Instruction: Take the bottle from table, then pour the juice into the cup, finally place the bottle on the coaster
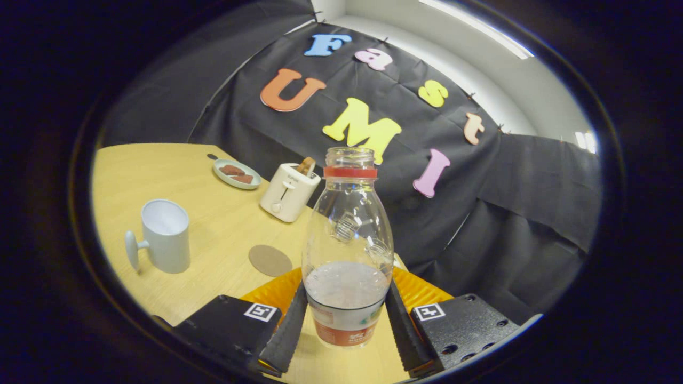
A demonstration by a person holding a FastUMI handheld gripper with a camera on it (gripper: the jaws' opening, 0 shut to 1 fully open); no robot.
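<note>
A: Gripper (346, 320) low centre of frame, fingers closed in on the bottle (347, 250), one pad against each side of the lower body, right at the label band. Narrow gap, firmly pinched by the look of it.

B: Bottle upright between the fingers, cap off, red ring at the neck, clear liquid sitting low, roughly a third full. Appears lifted or at the table's near edge; cannot tell whether the base touches the table (160, 170).

A: Cup (164, 234) off to the left of the frame, handle pointing further left, mouth open and upright. Coaster (270, 260) lying flat between cup and bottle, just ahead of the left finger, apart from both.

B: Further back, upper left: toaster (288, 193) with a slice poking out, plate (237, 174) with brown pieces just behind it.

A: Risks from here? Open neck, so any early tilt on the way across means spill on the table before reaching the cup. Smooth, rounded plastic gripped low: could slip or swivel between the pads once tipped.

B: Also a tall cup with a side handle, easily knocked by the bottle's shoulder if brought in too low.

A: Pose: held roughly level, pointing forward across the table, frame tilted slightly, horizon dropping to the right.
</note>
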